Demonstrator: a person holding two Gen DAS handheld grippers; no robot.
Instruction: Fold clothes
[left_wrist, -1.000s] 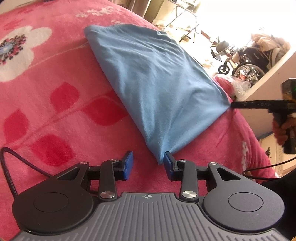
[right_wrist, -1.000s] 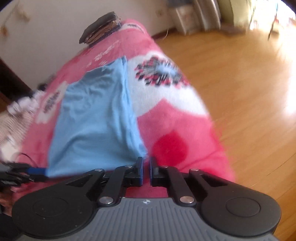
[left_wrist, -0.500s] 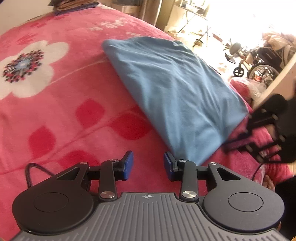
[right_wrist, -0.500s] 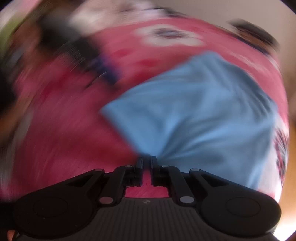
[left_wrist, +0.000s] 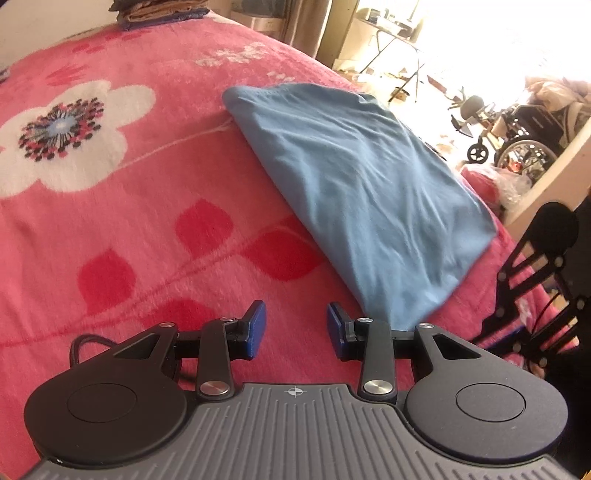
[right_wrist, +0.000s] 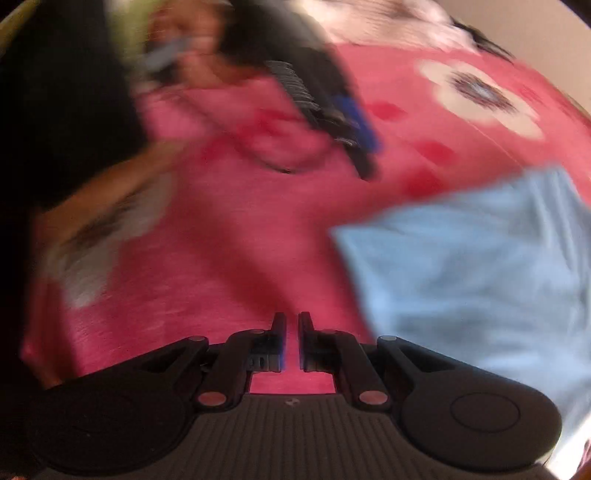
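A folded blue cloth lies flat on the pink flowered blanket. My left gripper hovers just short of the cloth's near corner, open, with only blanket between its blue pads. The right gripper's black frame shows at the right edge of the left wrist view, beside the cloth's right corner. In the blurred right wrist view, the right gripper is shut with nothing in it, over bare blanket left of the blue cloth. The left gripper is seen across the blanket.
A stack of folded fabric sits at the bed's far edge. A black cable trails by the left gripper. The bed drops off on the right toward a wheelchair and floor clutter. A person's arm is at the left.
The right gripper has left the cloth's right corner, rolled and swung round toward the near side. The cloth's corner lies slack. The left gripper stays open, tilted up a little.
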